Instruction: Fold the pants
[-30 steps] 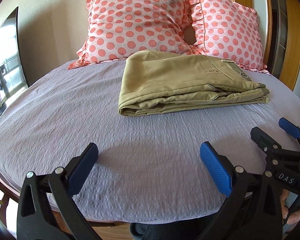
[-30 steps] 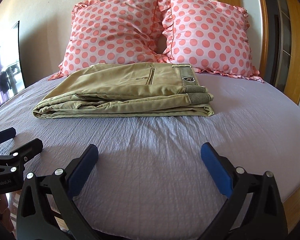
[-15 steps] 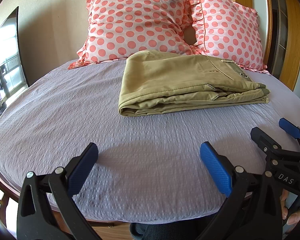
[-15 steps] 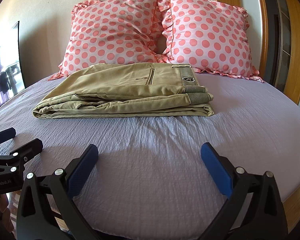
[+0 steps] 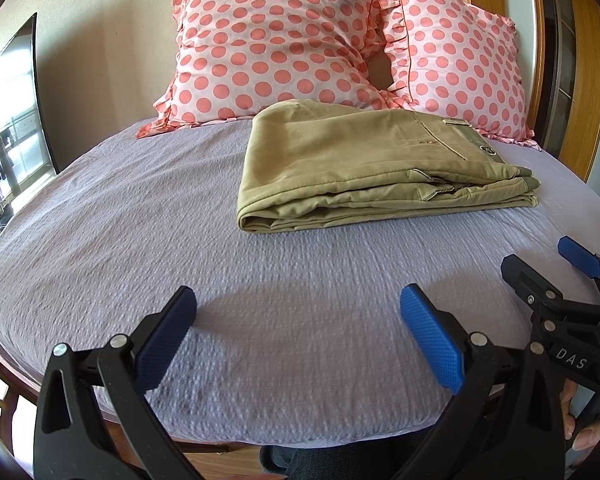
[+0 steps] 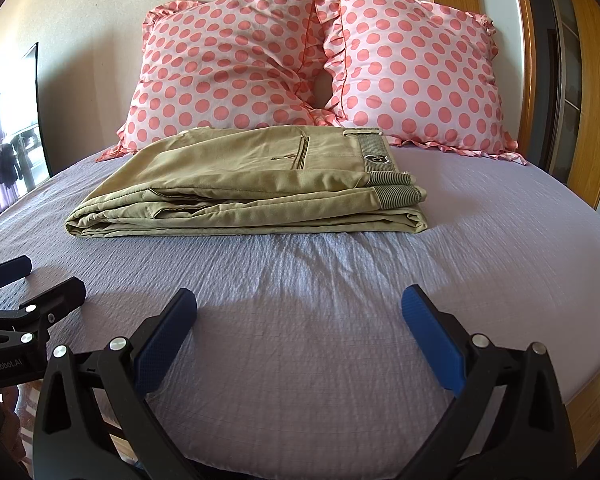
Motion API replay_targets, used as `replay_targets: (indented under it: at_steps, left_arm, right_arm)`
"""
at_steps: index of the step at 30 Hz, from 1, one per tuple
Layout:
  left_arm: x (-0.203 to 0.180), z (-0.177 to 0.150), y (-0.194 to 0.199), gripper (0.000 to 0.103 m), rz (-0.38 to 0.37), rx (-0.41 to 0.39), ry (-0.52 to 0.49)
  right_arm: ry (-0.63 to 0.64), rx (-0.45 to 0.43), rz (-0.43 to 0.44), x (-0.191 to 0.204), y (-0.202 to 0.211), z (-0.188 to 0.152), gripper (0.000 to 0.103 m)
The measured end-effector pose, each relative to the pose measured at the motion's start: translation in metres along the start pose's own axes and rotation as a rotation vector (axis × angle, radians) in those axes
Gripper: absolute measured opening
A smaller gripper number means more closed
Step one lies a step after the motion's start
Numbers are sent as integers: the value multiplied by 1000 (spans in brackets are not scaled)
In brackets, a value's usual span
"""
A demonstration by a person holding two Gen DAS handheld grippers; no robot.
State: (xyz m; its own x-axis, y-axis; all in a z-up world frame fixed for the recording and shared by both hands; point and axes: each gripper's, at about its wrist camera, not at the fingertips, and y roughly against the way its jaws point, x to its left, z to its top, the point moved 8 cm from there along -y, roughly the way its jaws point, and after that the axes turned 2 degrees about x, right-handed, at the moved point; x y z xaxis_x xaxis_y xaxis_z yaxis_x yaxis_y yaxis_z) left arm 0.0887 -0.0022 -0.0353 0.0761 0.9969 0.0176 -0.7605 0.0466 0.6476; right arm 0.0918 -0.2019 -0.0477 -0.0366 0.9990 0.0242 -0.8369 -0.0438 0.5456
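Khaki pants (image 5: 372,168) lie folded into a flat stack on the lilac bed sheet (image 5: 140,240), in front of the pillows; the right wrist view shows them (image 6: 252,188) with the waistband to the right. My left gripper (image 5: 298,320) is open and empty, low over the sheet near the bed's front edge, well short of the pants. My right gripper (image 6: 300,320) is open and empty too, likewise short of the pants. Each gripper shows in the other's view: the right one at the right edge (image 5: 556,276), the left one at the left edge (image 6: 28,284).
Two pink polka-dot pillows (image 6: 236,64) (image 6: 416,68) lean against the wall behind the pants. A wooden frame (image 6: 584,92) stands to the right of the bed. A dark screen (image 5: 16,112) stands at the left. The wooden bed edge (image 6: 596,384) shows at lower right.
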Motion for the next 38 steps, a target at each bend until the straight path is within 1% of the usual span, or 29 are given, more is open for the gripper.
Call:
replay_targets:
  at_steps: [38]
  left_arm:
    - [1, -2, -5, 101, -2, 7, 0]
  right_arm:
    - [1, -1, 1, 0, 0, 0, 102]
